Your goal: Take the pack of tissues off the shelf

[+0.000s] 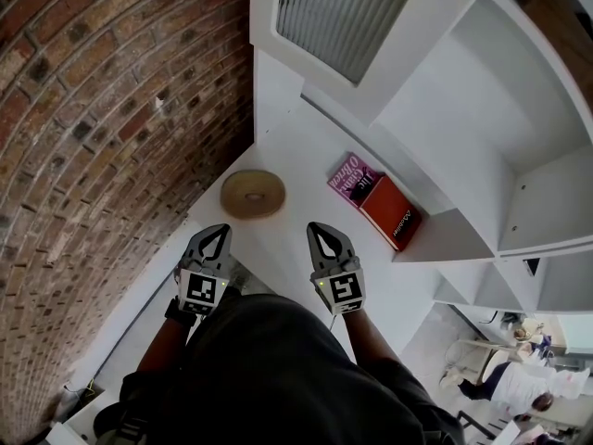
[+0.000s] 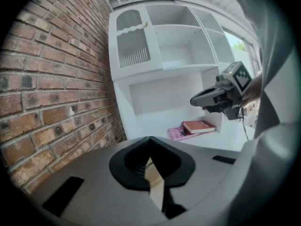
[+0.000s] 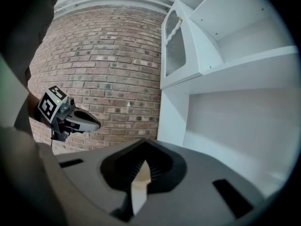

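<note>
I cannot make out a pack of tissues in any view. In the head view both grippers are held side by side low over the white shelf unit's [image 1: 296, 146] counter. My left gripper [image 1: 219, 231] is shut with nothing between its jaws, and so is my right gripper [image 1: 318, 228]. The left gripper view looks past its own closed jaws [image 2: 149, 139] at the shelf bays, with the right gripper [image 2: 194, 100] hanging at the right. In the right gripper view the closed jaws [image 3: 145, 143] face the shelf's side, and the left gripper [image 3: 95, 124] shows before the brick wall.
A round tan disc-like thing [image 1: 252, 194] lies on the counter just ahead of the left gripper. A red book [image 1: 391, 213] lies partly on a pink book [image 1: 350, 178] to the right. A brick wall [image 1: 102, 128] closes the left; a ribbed-glass door [image 1: 343, 12] is above. People stand at the lower right [image 1: 514, 378].
</note>
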The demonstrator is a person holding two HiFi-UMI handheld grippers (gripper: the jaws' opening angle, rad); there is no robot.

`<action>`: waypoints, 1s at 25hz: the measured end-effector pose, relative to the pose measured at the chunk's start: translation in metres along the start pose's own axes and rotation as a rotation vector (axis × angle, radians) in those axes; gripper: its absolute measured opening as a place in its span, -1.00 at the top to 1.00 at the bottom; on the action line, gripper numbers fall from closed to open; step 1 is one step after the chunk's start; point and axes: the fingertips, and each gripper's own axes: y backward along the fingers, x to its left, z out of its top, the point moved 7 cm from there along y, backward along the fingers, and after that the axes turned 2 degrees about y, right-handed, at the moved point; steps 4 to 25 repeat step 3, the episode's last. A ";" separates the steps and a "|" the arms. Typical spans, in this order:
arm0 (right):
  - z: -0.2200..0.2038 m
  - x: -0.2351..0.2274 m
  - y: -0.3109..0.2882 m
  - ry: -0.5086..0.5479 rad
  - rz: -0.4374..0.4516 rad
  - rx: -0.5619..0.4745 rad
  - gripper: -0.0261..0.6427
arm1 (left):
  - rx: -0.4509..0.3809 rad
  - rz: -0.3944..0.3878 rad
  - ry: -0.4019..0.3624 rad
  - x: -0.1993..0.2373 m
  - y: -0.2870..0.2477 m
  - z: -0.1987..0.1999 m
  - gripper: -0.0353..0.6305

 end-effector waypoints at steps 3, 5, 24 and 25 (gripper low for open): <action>0.002 -0.001 0.000 -0.001 0.001 -0.005 0.92 | 0.007 0.000 -0.003 -0.001 -0.001 0.001 0.89; 0.002 -0.001 0.000 -0.001 0.001 -0.005 0.92 | 0.007 0.000 -0.003 -0.001 -0.001 0.001 0.89; 0.002 -0.001 0.000 -0.001 0.001 -0.005 0.92 | 0.007 0.000 -0.003 -0.001 -0.001 0.001 0.89; 0.002 -0.001 0.000 -0.001 0.001 -0.005 0.92 | 0.007 0.000 -0.003 -0.001 -0.001 0.001 0.89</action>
